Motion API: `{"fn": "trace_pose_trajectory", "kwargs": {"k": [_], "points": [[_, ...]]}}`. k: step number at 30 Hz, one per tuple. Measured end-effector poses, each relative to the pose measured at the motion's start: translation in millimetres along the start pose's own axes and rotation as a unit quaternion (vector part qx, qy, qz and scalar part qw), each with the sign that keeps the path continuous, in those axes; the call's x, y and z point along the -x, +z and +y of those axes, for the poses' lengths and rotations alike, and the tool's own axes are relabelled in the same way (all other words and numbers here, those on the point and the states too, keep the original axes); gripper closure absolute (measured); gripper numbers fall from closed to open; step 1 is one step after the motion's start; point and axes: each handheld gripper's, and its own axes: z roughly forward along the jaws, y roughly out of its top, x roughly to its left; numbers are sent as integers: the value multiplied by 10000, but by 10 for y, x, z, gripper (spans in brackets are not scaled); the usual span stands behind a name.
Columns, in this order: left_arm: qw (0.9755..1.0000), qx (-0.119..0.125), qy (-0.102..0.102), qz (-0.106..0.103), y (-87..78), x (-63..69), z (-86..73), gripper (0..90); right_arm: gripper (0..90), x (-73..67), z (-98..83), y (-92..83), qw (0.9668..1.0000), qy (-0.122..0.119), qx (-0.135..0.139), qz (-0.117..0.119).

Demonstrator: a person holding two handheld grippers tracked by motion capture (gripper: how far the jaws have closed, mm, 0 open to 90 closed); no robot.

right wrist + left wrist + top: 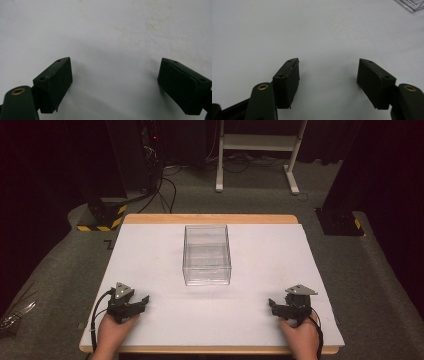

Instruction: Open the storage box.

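Jaws released on both my left gripper [145,299] and right gripper [271,302], resting empty on the white desk [260,265]. Clear plastic box [206,254] sits ahead, between them, well apart.

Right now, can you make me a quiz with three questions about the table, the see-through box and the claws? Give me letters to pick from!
1. Where is the clear box?
A. In the middle of the white table
B. On the floor
C. In a claw

2. How many claws are on the table?
A. One
B. Two
C. Four

3. How are the claws?
A. Squeezed shut
B. Holding the box
C. Open, holding nothing

Answers:
1. A, it stands mid-table, beyond both hands.
2. B, the left claw and the right claw sit at the near corners.
3. C, each gripper view shows a wide gap between the jaws with bare table in it.
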Motion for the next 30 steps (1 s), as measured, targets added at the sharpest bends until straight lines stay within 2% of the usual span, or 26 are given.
{"fn": "trace_pose_trajectory", "kwargs": {"k": [28, 30], "points": [[10000, -5, -18, 47, -3, 7, 13, 363, 122, 10, 2, 2, 10000, -4, -6, 26], [10000, 5, -49, -55, -6, 6, 21, 391, 122, 10, 1, 2, 10000, -5, -5, 25]]}}
